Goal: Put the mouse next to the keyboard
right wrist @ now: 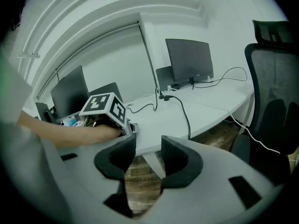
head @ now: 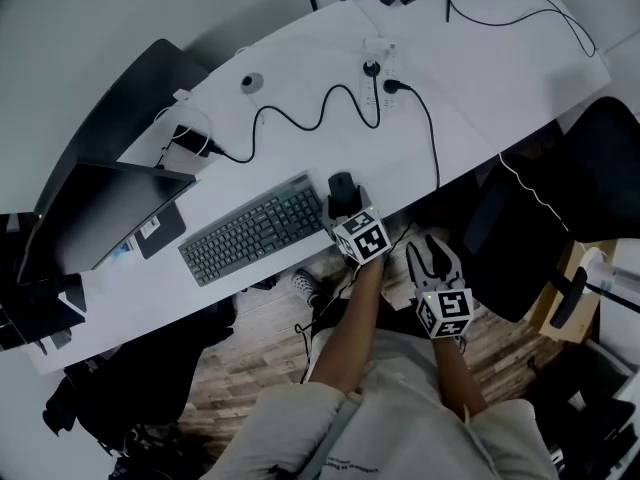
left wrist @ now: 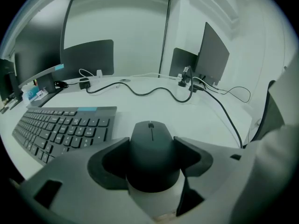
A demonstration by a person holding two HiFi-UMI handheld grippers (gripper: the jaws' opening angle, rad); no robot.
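Two hand-held grippers work at the front edge of a curved white desk (head: 480, 78). The left gripper (head: 344, 206) is closed on a black computer mouse (left wrist: 152, 141): in the left gripper view its two dark jaws press on the mouse's flanks, with the scroll wheel pointing away from the camera. The mouse sits just beside the right end of the dark grey keyboard (head: 252, 230), close to it but apart from it, near the desk's front edge; whether its underside touches the desk cannot be told. The right gripper (head: 427, 250) is held off the desk, in front of its edge and above the wooden floor (head: 250, 368), well apart from the mouse. Its jaws stand wide, and the right gripper view shows only floor and a desk leg in the gap between them. Behind the keyboard a wavy black cable (head: 300, 118) runs across the desk to a white power strip (head: 381, 56), in which two black plugs are seated. A dark monitor (head: 110, 213) stands at the keyboard's left, and a black office chair (right wrist: 273, 78) stands off the desk's right end.
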